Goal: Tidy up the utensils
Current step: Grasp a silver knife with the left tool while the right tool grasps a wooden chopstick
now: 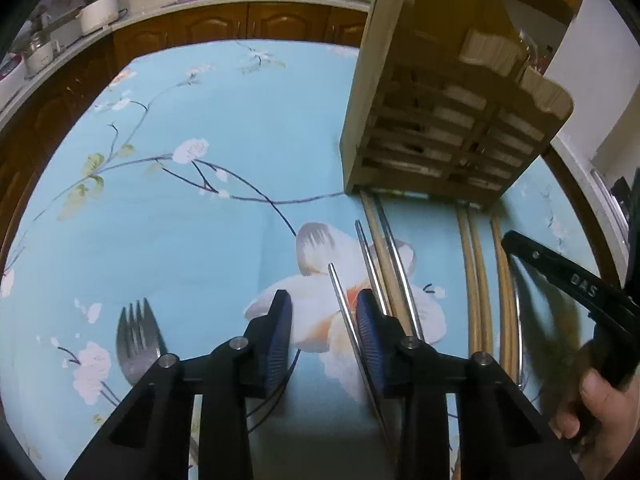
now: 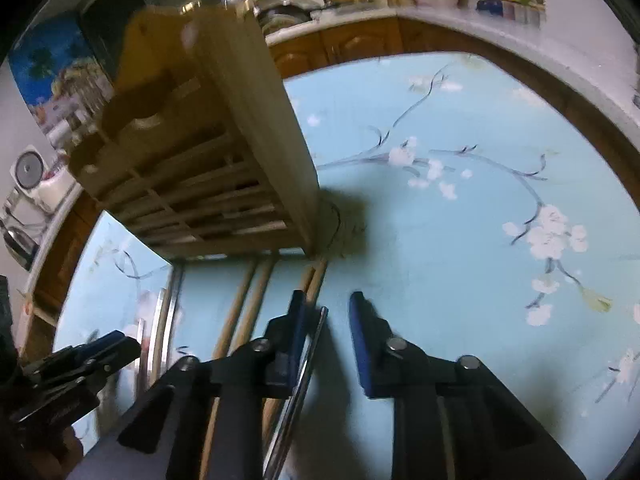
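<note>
A wooden utensil rack (image 1: 452,120) stands on the blue flowered tablecloth (image 1: 224,208); it also shows in the right wrist view (image 2: 224,176). Wooden chopsticks (image 1: 476,280) and metal chopsticks (image 1: 394,256) lie in front of it. My left gripper (image 1: 324,312) is open, with a metal chopstick (image 1: 344,312) lying against its right finger's inner side. A metal fork (image 1: 138,336) lies at the left. My right gripper (image 2: 328,316) is open above wooden chopsticks (image 2: 240,320), with a metal chopstick (image 2: 304,376) beside its left finger. It also shows in the left wrist view (image 1: 560,276).
Wooden kitchen cabinets (image 1: 248,24) and a white counter with pots (image 1: 100,12) and dishes lie behind the table. A hand (image 1: 600,396) holds the right gripper at the lower right of the left wrist view.
</note>
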Tool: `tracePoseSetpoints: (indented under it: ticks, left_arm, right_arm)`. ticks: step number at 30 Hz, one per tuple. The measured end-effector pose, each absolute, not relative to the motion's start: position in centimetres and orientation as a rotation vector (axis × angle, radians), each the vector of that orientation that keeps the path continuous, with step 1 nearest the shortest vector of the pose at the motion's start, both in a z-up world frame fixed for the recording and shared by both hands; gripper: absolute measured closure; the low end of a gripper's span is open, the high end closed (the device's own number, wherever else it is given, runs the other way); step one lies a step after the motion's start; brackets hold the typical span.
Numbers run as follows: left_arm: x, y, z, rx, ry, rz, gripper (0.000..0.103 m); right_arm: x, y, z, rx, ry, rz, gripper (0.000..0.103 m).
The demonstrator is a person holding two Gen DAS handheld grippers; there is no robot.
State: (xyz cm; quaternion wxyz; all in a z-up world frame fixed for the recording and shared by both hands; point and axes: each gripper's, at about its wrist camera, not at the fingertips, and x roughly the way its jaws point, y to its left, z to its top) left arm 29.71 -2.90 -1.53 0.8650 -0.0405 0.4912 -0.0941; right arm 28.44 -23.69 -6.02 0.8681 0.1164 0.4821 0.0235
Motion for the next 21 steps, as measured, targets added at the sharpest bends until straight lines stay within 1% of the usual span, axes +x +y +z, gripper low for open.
tracePoseSetpoints:
  ticks: [7,8,10,13,16,18,20,21]
  left_arm:
    - [29.8,-4.4,-2.0,-0.004,1.017,-0.187,0.071]
    - [29.7,-4.6,-2.0,0.008,1.017,-0.188,0.071]
    - [29.7,-4.8,-2.1,0.023,1.014,-0.196,0.071]
    - [29.7,-5.0,-2.1,0.047,1.008,-0.199,0.072]
    - [29.6,-5.5,-2.2,0.079,0.997,-0.194,0.074]
    - [29.7,-5.6,-2.2,0.085,0.993,-0.204,0.08]
    - [29.6,-5.9,-2.2,0.089,0.992,-0.228,0.094]
    - [29.5,-6.0,-2.3,0.093,0.989,-0.236,0.095]
  right_arm:
    - [28.8,-22.0,-5.7,0.16,1.028,0.057,0.083]
    - [28.7,-22.3,-5.6,0.192,1.028,0.064,0.084]
    - [28.8,-23.0,-5.9,0.244,1.021,0.06,0.089]
    - [28.9,-23.3,-6.2,0.243,1.025,0.067,0.089]
    - [29.5,-22.4,-6.1,0.178,1.038,0.068,0.088]
    - [29.9,-21.6,-6.1,0.127,1.046,0.065,0.087]
    - [30.1,-20.8,-6.0,0.088,1.048,0.065,0.087]
    - [30.0,-20.5,-6.0,0.068,1.046,0.063,0.089]
